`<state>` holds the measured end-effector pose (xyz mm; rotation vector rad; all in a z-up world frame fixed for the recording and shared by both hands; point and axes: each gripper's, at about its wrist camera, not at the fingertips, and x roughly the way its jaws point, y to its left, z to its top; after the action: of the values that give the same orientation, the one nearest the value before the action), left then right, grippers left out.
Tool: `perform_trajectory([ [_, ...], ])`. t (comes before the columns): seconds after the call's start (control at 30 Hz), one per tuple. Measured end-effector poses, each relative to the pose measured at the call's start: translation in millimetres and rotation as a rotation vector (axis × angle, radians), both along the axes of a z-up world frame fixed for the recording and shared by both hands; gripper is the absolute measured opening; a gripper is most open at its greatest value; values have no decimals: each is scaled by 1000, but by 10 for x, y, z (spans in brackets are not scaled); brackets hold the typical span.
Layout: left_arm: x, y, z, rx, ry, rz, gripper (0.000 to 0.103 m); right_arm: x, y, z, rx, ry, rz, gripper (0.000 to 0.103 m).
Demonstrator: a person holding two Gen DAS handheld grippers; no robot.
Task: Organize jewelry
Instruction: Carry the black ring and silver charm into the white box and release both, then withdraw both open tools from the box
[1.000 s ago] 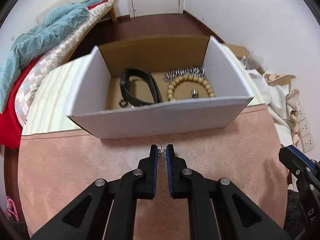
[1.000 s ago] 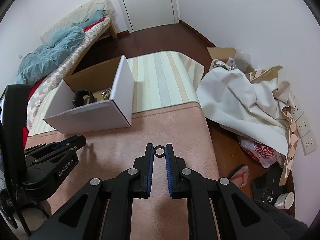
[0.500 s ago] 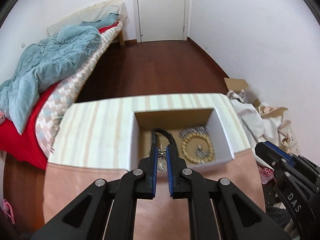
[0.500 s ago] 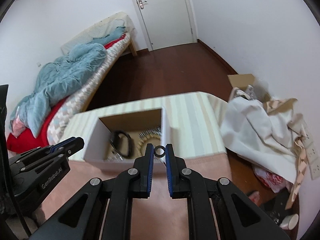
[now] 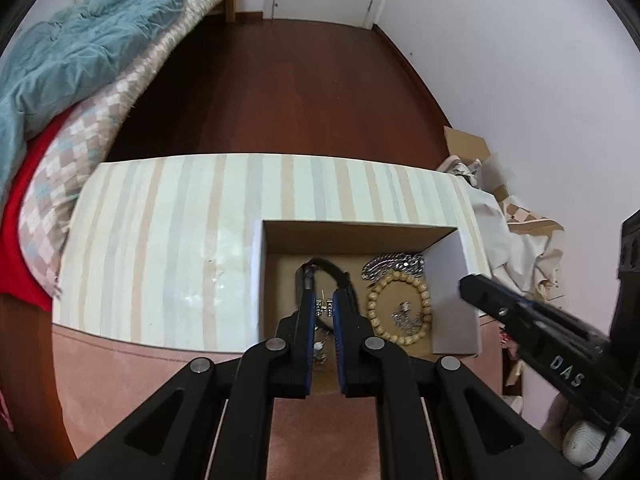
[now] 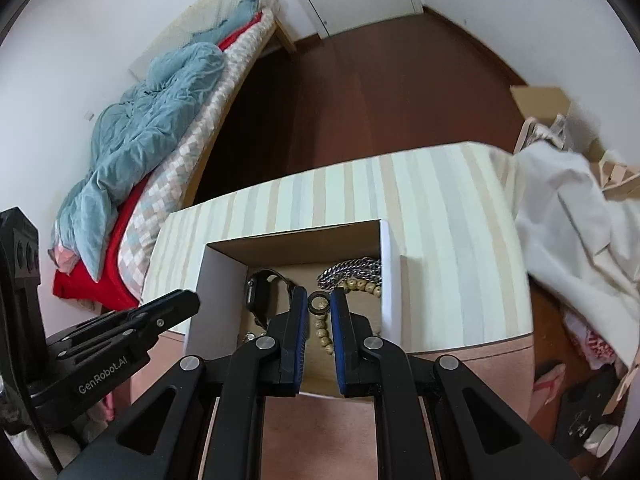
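An open white cardboard box [image 5: 452, 280] [image 6: 216, 280] sits on the table. Inside lie a black watch [image 6: 262, 292], a wooden bead bracelet [image 5: 400, 308], a silver chain [image 5: 394, 264] and a small silver pendant [image 5: 406, 316]. My left gripper [image 5: 324, 307] is shut on a small silver earring [image 5: 324, 307] and hangs above the box's left part. My right gripper [image 6: 319, 303] is shut on a dark ring [image 6: 319, 303] and hangs above the box beside the beads. Each gripper shows in the other's view.
The table carries a striped cloth [image 5: 168, 248] at the back and a pink cloth [image 5: 120, 380] in front. A bed with a blue blanket [image 5: 72, 48] stands at left. White cloth and cardboard clutter [image 6: 572, 216] lie on the floor at right.
Both grippers rose from the pink cloth and moved forward over the box, each still holding its piece. The views now look down into the box.
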<state>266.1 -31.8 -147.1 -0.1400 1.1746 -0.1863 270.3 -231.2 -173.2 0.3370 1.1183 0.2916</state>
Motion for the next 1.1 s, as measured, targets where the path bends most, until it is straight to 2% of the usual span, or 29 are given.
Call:
perform_trajectory([
  [0.13, 100, -5, 87, 0, 9, 5, 11, 61, -14, -35, 4, 40, -12, 16],
  [0.23, 126, 14, 168, 17, -4, 14, 14, 53, -33, -14, 3, 42, -26, 37],
  [0.27, 124, 31, 195, 24, -15, 17, 15, 42, -44, 0, 6, 41, -30, 40],
  [0.37, 75, 89, 254, 58, -43, 38, 42, -18, -69, 68, -14, 29, -40, 40],
  [0.43, -3, 131, 308, 97, -77, 56, 68, -84, -75, 124, -48, 12, -44, 45],
  [0.53, -133, 184, 350, 150, -116, 73, 73, -172, -64, 196, -132, -4, -57, 62],
  [0.57, -165, 197, 360, 170, -124, 77, 79, -213, -50, 226, -181, -14, -64, 68],
  [0.6, -219, 205, 367, 196, -139, 85, 93, -249, -32, 249, -238, -20, -72, 73],
  [0.63, -283, 215, 371, 219, -153, 91, 98, -270, -32, 260, -271, -24, -74, 84],
  [0.67, -307, 233, 371, 230, -157, 92, 98, -301, -16, 277, -311, -29, -77, 91],
  [0.77, -431, 243, 324, 266, -148, 91, 101, -370, 36, 301, -396, -29, -78, 103],
  [0.9, -572, 251, 335, 293, -159, 93, 102, -492, 70, 347, -451, -37, -80, 103],
  [1.1, -778, 244, 493, 289, -180, 105, 102, -707, 122, 539, -457, -62, -90, 103],
])
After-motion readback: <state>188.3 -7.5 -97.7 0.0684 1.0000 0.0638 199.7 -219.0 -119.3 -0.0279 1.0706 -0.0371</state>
